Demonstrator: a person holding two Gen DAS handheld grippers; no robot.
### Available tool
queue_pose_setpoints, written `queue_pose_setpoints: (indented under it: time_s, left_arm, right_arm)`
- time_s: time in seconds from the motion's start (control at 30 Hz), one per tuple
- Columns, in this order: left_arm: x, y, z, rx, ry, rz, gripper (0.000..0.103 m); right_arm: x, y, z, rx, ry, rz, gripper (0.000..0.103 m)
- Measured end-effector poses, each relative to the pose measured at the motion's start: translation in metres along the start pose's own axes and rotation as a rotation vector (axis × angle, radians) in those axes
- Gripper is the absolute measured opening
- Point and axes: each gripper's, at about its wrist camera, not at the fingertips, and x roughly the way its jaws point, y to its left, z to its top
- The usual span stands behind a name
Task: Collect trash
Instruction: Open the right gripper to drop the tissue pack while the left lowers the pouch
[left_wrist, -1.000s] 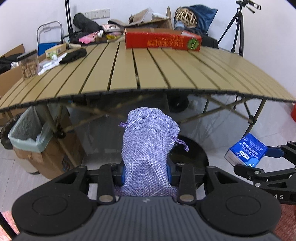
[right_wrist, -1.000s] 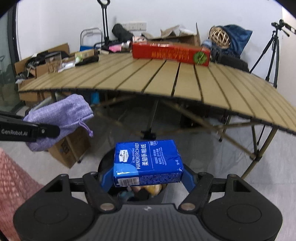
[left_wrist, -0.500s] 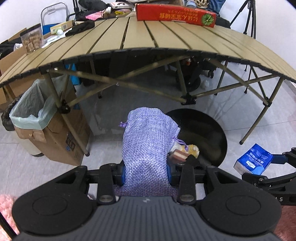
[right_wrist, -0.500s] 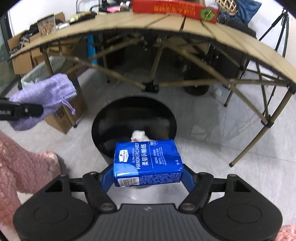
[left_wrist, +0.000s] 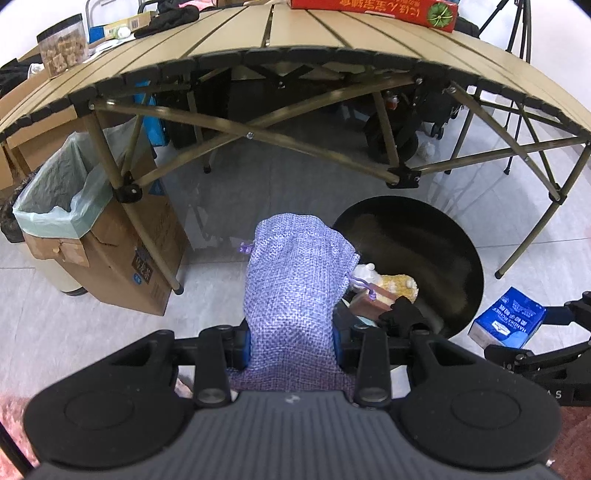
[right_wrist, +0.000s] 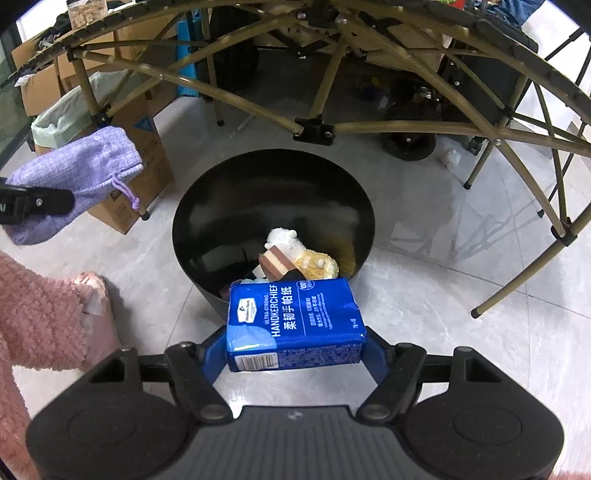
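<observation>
Above black bin: left hand-held gripper clamps purple pouch, long axis fwd; right hand-held gripper clamps tissue pack crosswise.

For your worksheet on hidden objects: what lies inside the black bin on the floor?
Inside the black bin: a white-and-yellow plush toy, a brown layered block, something black. The blue tissue pack covers the near part.

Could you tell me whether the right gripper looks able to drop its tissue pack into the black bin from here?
Probably yes: the right gripper holds the tissue pack near the black bin, whose open top looks unobstructed.
</observation>
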Motion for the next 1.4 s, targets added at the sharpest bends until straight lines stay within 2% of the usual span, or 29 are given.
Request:
queue_pose_setpoints:
  time_s: [0.5, 0.87, 0.9, 0.97, 1.03, 1.4]
  left_arm:
    - [0.028, 0.011, 0.004, -0.025, 0.058, 0.018, 0.037]
    - [0.033, 0.012, 0.006, -0.028, 0.067, 0.020, 0.037]
    - [0.033, 0.012, 0.006, -0.028, 0.067, 0.020, 0.037]
    - [0.033, 0.012, 0.006, -0.029, 0.068, 0.019, 0.037]
    - [0.033, 0.012, 0.006, -0.029, 0.069, 0.019, 0.037]
    - [0.036, 0.010, 0.006, -0.021, 0.071, 0.032, 0.037]
  right_arm:
    - [0.037, 0.003, 0.036, -0.031, 0.003, 0.021, 0.072]
    - [0.056, 0.005, 0.054, -0.019, -0.018, 0.032, 0.073]
    - [0.058, 0.004, 0.055, -0.011, -0.018, 0.032, 0.076]
    - [0.060, 0.003, 0.057, 0.000, -0.017, 0.020, 0.096]
    - [0.060, 0.002, 0.058, 0.003, -0.026, 0.010, 0.101]
    - [0.065, -0.001, 0.059, -0.003, -0.032, -0.009, 0.103]
